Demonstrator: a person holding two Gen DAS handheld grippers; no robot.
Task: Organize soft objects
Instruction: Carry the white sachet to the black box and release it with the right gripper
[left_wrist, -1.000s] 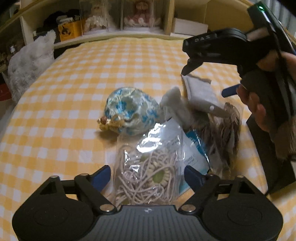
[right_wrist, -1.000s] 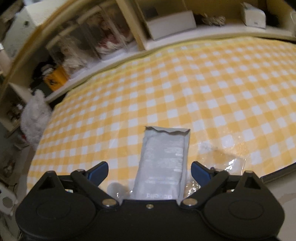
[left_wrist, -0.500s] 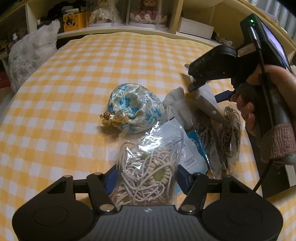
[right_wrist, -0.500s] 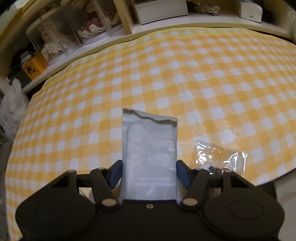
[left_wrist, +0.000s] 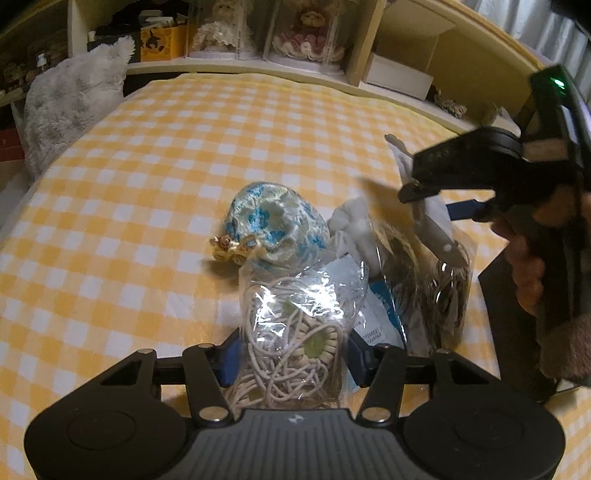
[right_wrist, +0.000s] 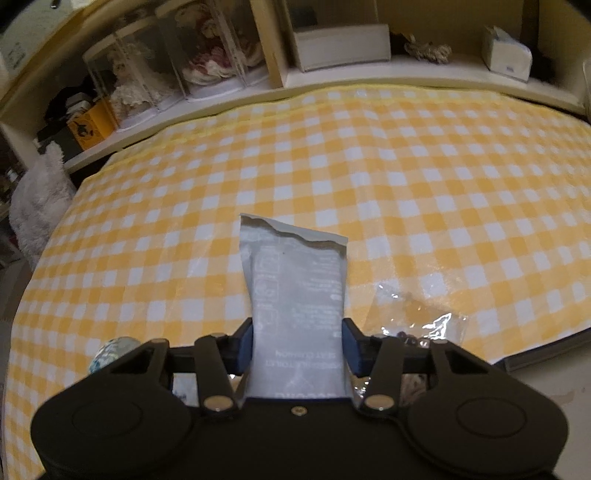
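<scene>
On the yellow checked cloth (left_wrist: 155, 206) lies a pile of soft things. My left gripper (left_wrist: 293, 354) has its jaws closing, and the blue pads touch both sides of a clear bag of cream cords (left_wrist: 291, 325). Behind that bag sit a blue floral pouch (left_wrist: 275, 229), a white soft lump (left_wrist: 351, 221), a blue-and-white packet (left_wrist: 380, 314) and a bag of brown cords (left_wrist: 436, 288). My right gripper (right_wrist: 297, 343) is also closing, with its pads against a grey flat packet (right_wrist: 295, 288). In the left wrist view the grey packet (left_wrist: 436, 225) hangs tilted above the pile.
A fluffy white plush (left_wrist: 70, 110) leans at the cloth's far left. Shelves behind hold dolls in clear cases (left_wrist: 306, 33), a white box (left_wrist: 399, 74) and a tissue box (right_wrist: 506, 51). A small clear bag (right_wrist: 417, 317) lies right of the packet. A dark board (left_wrist: 517, 332) borders the cloth.
Both pairs of jaws have narrowed from wide apart onto their packages. The right gripper has risen a little with the grey packet and rolled slightly.
</scene>
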